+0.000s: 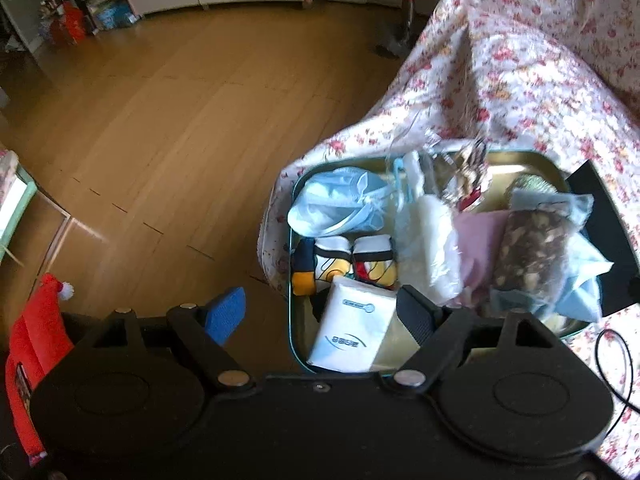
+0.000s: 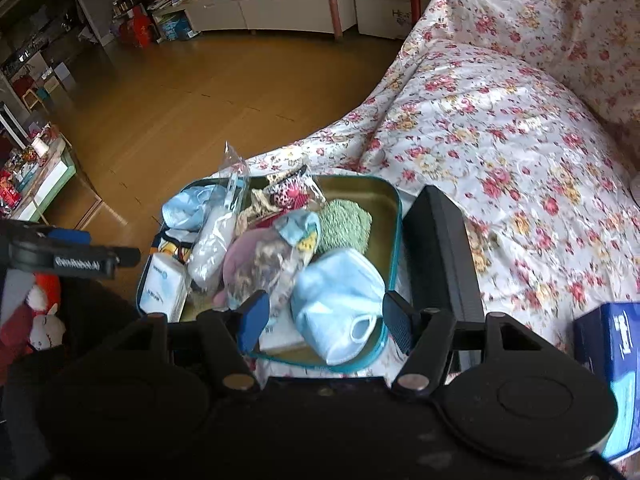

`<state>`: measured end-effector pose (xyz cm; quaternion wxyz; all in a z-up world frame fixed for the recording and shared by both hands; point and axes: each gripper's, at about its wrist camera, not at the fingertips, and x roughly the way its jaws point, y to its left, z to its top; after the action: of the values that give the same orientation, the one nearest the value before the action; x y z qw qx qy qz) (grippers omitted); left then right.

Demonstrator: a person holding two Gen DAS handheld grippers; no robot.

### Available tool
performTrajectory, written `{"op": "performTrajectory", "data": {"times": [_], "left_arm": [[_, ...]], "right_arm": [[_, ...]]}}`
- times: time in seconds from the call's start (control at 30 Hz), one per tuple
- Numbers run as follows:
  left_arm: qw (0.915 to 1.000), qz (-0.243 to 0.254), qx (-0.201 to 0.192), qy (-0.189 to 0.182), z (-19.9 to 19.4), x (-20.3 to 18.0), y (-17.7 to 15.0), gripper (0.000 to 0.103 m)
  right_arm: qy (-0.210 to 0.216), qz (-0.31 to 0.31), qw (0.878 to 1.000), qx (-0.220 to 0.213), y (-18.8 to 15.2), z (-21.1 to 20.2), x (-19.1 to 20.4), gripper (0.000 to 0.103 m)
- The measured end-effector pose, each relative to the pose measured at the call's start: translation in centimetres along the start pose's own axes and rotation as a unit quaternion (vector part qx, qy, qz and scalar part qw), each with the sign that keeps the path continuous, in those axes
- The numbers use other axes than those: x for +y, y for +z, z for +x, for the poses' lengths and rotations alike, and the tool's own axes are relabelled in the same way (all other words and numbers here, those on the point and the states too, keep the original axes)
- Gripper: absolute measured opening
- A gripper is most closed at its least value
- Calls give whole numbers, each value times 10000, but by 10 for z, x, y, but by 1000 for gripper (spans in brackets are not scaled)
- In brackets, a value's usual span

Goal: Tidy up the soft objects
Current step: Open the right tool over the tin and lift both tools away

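Left gripper point(image 1: 322, 312): jaws apart and empty, hanging over the near end of the teal-rimmed tin tray point(image 1: 516, 157); white tissue pack point(image 1: 348, 330) lies below the gap, untouched. Right gripper point(image 2: 326, 318): jaws apart, nothing pinched, the pale blue face mask point(image 2: 336, 300) lying in the tray beneath them.

Tray sits at lower centre of both views, on a bed with a floral cover point(image 2: 500, 140). It holds the soft items: a second blue mask point(image 1: 340, 204), rolled socks point(image 1: 352, 262), a bagged patterned cloth point(image 1: 532, 252), a green knit piece point(image 2: 346, 222).

Black case point(image 2: 440, 248) just beside the tray's right edge. Blue box point(image 2: 608, 356), lower right. Wooden floor point(image 1: 160, 140) fills the left; cluttered low shelves point(image 2: 264, 4) along the top. Red plush toy point(image 1: 34, 336), lower left.
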<state>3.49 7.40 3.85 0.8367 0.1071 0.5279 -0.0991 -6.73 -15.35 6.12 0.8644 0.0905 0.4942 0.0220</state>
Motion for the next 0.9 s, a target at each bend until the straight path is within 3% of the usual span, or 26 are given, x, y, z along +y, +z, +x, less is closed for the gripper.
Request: {"op": "performTrajectory", "data": {"times": [0.17,0.3,0.63,0.9], "left_arm": [[9993,-61,-316,196,-27,-18,-3,82],[9988,-191,-443,4,-37,-37,-6,85],[9972,-193,-713,-83,-48,-93,-23,91],[9970,-234,-610,-418,-35,-124,-38,93]], "right_arm": [[-6,77,10000,-13,-15,-11,-7,63],[-87,182,9998,-41,-29,-20,-15,63],[-534,475,9974,-101,-57,-43,-44,73],[-986,664,9929,-67,-67,-51,-62,79]]}}
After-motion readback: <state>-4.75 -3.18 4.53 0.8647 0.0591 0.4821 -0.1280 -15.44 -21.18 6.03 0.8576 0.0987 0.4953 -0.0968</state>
